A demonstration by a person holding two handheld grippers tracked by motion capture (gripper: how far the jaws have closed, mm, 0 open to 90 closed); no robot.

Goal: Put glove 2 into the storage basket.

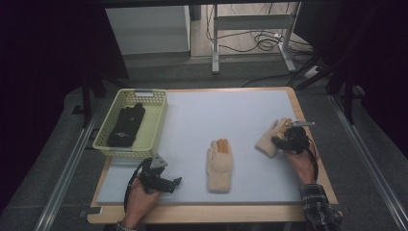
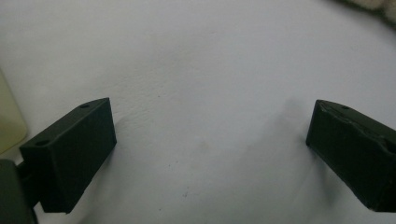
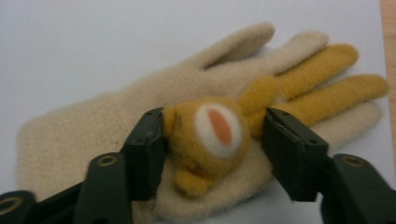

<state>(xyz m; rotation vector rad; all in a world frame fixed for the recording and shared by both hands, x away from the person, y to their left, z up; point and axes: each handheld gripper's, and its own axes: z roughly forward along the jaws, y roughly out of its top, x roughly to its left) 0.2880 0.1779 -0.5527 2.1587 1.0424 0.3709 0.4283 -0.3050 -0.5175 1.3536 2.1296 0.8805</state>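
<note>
A cream glove (image 1: 267,142) with orange fingers lies on the right side of the white mat (image 1: 231,115). My right gripper (image 1: 285,139) is on it. In the right gripper view its jaws press both sides of an orange plush animal face (image 3: 211,133) sewn on that glove (image 3: 88,140), so the right gripper (image 3: 212,126) is shut on it. A matching cream glove (image 1: 220,166) lies flat mid-table. My left gripper (image 1: 174,183) rests low at the front left, its jaws open wide over bare mat (image 2: 201,70) with nothing between them (image 2: 210,133).
A pale yellow basket (image 1: 159,120) at the left edge of the mat holds black gloves (image 1: 126,126). The wooden table edge (image 1: 317,159) runs close to the right glove. Behind the table are a desk frame and cables (image 1: 260,41).
</note>
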